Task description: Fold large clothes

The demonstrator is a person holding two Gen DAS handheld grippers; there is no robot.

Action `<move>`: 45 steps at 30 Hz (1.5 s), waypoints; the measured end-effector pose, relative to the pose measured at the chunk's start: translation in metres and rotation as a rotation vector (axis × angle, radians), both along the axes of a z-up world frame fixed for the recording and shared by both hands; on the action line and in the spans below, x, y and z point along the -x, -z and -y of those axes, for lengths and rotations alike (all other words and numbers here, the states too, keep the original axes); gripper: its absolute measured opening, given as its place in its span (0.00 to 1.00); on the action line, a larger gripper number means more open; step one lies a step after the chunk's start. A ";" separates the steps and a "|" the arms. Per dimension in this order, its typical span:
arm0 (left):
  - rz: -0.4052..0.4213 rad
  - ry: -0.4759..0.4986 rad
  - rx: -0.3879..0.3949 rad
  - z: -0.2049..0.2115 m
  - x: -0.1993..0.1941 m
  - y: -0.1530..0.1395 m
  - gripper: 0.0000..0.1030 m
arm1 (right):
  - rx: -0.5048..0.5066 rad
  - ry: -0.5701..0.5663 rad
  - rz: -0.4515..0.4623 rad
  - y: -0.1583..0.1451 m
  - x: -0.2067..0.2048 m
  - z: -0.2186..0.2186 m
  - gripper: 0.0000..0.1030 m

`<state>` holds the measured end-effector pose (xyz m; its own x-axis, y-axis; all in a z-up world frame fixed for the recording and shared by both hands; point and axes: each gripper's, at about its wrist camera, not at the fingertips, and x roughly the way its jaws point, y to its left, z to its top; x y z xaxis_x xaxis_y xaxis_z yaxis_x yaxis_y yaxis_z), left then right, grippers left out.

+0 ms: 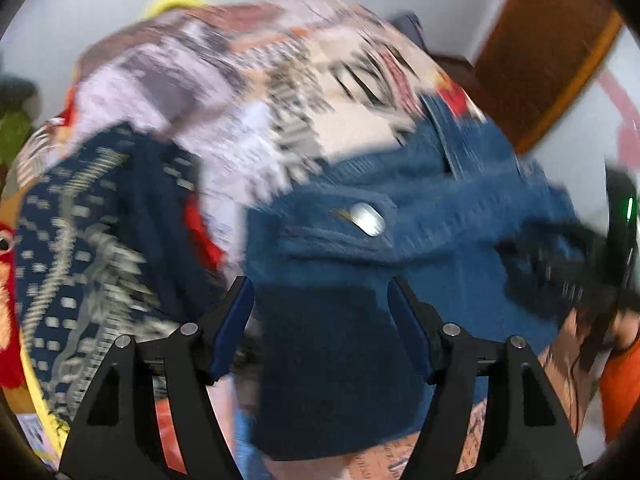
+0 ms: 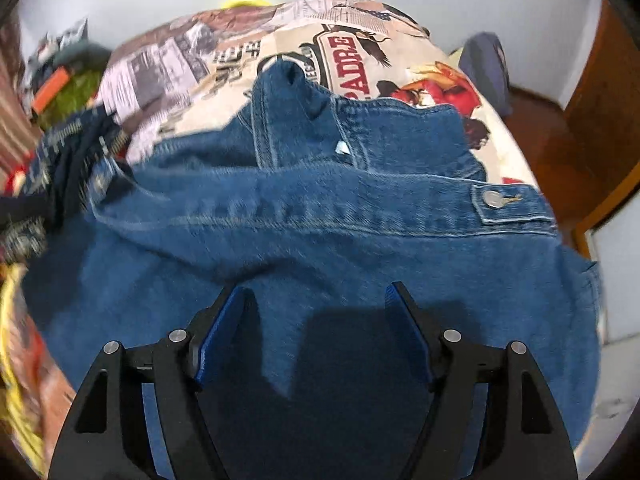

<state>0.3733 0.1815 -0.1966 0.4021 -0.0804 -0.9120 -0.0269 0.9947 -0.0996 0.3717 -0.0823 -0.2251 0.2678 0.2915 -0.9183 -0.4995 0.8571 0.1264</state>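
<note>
A blue denim garment (image 2: 320, 232) with a metal button (image 2: 494, 199) lies bunched on a bed, its seams and folds running across. My right gripper (image 2: 320, 296) hovers over its near part, open, with no cloth pinched between the blue pads (image 2: 218, 340). The left wrist view is blurred. There the denim garment (image 1: 400, 208) and its button (image 1: 368, 219) lie just ahead of my left gripper (image 1: 320, 292), which is open above the cloth. The right gripper (image 1: 560, 272) shows as a black smear at the right edge.
A printed bedspread (image 2: 224, 76) covers the bed. A dark navy patterned garment (image 1: 80, 240) lies to the left of the denim. A brown door (image 2: 600, 120) and dark floor are at the right. A hand in an orange sleeve (image 1: 624, 380) is at the lower right.
</note>
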 end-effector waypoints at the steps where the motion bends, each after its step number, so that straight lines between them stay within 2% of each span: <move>1: -0.008 0.021 -0.010 0.008 0.000 0.006 0.67 | -0.010 0.000 -0.004 0.000 -0.001 -0.003 0.68; 3: -0.028 0.066 -0.051 0.030 -0.006 0.024 0.67 | 0.007 -0.015 0.004 0.003 0.001 -0.012 0.68; 6: -0.048 0.065 -0.078 0.042 -0.021 0.043 0.67 | 0.056 -0.021 0.021 0.012 0.001 -0.016 0.68; 8: -0.047 0.045 -0.061 0.037 -0.037 0.045 0.68 | 0.026 -0.002 -0.001 0.017 -0.003 -0.010 0.68; 10: -0.042 -0.002 -0.087 0.029 -0.053 0.045 0.68 | 0.001 0.029 -0.020 0.014 -0.010 -0.004 0.69; 13: -0.039 -0.048 -0.107 0.019 -0.070 0.047 0.68 | 0.022 0.121 0.040 0.009 -0.024 0.002 0.69; 16: -0.029 -0.065 -0.115 0.019 -0.069 0.047 0.68 | -0.017 0.168 -0.033 0.011 -0.036 0.007 0.69; 20: -0.032 -0.019 -0.132 0.032 -0.048 0.047 0.68 | -0.035 0.141 -0.068 0.010 -0.024 0.009 0.69; 23: -0.010 0.020 -0.146 0.043 -0.027 0.043 0.69 | -0.012 0.085 -0.051 0.010 -0.005 0.011 0.69; 25: -0.012 0.030 -0.142 0.045 -0.012 0.040 0.74 | 0.007 0.036 -0.024 0.010 0.006 0.015 0.70; 26: 0.017 0.025 -0.164 0.047 0.001 0.036 0.75 | 0.004 0.024 0.002 0.008 0.013 0.020 0.71; 28: 0.048 0.020 -0.204 0.051 0.017 0.033 0.86 | 0.016 0.052 0.023 0.005 0.018 0.034 0.82; 31: 0.066 0.014 -0.217 0.054 0.042 0.035 0.89 | 0.014 0.097 -0.006 0.005 0.019 0.057 0.83; 32: 0.074 0.010 -0.219 0.054 0.048 0.036 0.89 | 0.043 0.113 0.001 0.004 0.019 0.064 0.83; 37: 0.100 -0.058 -0.173 0.041 0.067 0.031 0.89 | 0.249 0.126 0.132 -0.003 0.027 0.093 0.83; 39: 0.113 -0.120 -0.195 0.035 0.075 0.025 0.89 | 0.311 0.147 0.179 -0.008 0.032 0.110 0.83; 42: 0.121 -0.176 -0.205 0.026 0.088 0.023 0.89 | 0.344 0.173 0.196 -0.015 0.041 0.138 0.83; 43: 0.117 -0.195 -0.205 0.022 0.092 0.024 0.91 | 0.322 0.190 0.184 -0.017 0.044 0.151 0.83; 45: 0.108 -0.232 -0.150 0.008 0.102 0.025 0.94 | 0.248 0.229 0.144 -0.021 0.047 0.170 0.83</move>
